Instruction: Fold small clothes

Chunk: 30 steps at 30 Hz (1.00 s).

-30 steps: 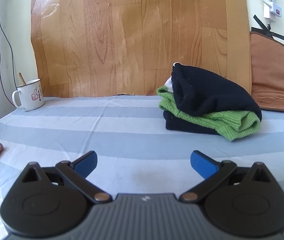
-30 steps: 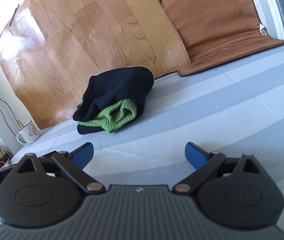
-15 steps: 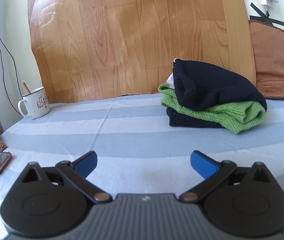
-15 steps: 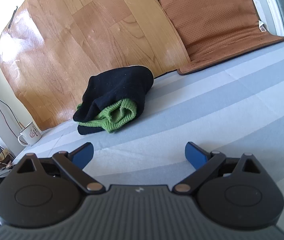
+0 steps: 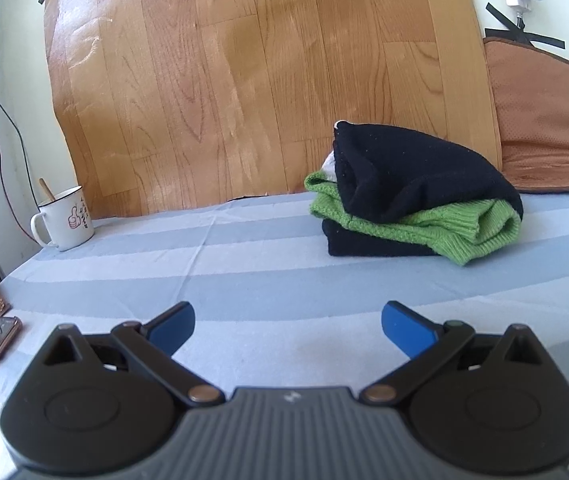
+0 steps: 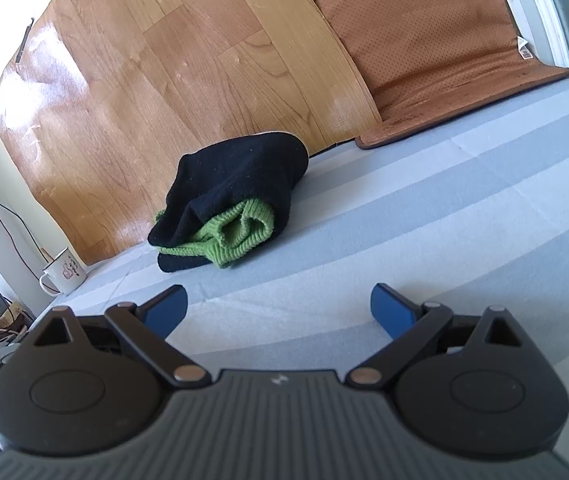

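Both jaws spread wide and empty: left gripper point(image 5: 287, 322) and right gripper point(image 6: 278, 306) over the striped sheet point(image 5: 244, 264), folded black-and-green clothes point(image 5: 412, 196) ahead of them, untouched.

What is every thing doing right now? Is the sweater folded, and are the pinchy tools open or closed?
left tool: open, holding nothing, above the striped sheet.
right tool: open, holding nothing.
black and green sweater: folded into a bundle, lying on the sheet, touched by neither tool.
striped sheet: spread flat.
white mug: upright, with a stick standing in it.
brown mat: propped against the wall, lower edge on the sheet.
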Tool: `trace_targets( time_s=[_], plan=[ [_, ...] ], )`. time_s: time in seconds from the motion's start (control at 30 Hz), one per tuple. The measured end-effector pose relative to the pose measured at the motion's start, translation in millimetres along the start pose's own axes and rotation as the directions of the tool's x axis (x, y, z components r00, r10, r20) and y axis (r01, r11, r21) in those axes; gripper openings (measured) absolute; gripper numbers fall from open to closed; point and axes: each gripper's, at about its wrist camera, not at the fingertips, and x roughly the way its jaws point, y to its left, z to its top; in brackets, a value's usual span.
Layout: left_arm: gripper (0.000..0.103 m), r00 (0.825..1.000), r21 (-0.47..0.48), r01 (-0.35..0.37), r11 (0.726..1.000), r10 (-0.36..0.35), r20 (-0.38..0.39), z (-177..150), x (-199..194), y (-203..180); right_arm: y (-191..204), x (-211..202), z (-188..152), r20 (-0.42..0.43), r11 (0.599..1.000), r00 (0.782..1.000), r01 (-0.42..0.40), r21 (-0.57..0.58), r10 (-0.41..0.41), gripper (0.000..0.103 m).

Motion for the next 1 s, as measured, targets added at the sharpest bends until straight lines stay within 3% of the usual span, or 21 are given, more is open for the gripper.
trace_targets(
  time_s=[1.0],
  plan=[
    [0.103, 1.000, 0.012, -0.008, 1.000, 0.008, -0.006, 0.0, 1.0, 0.9, -1.1, -1.3, 0.3, 0.001, 1.000, 1.000, -0.004, 0.009, 0.004, 0.100]
  ],
)
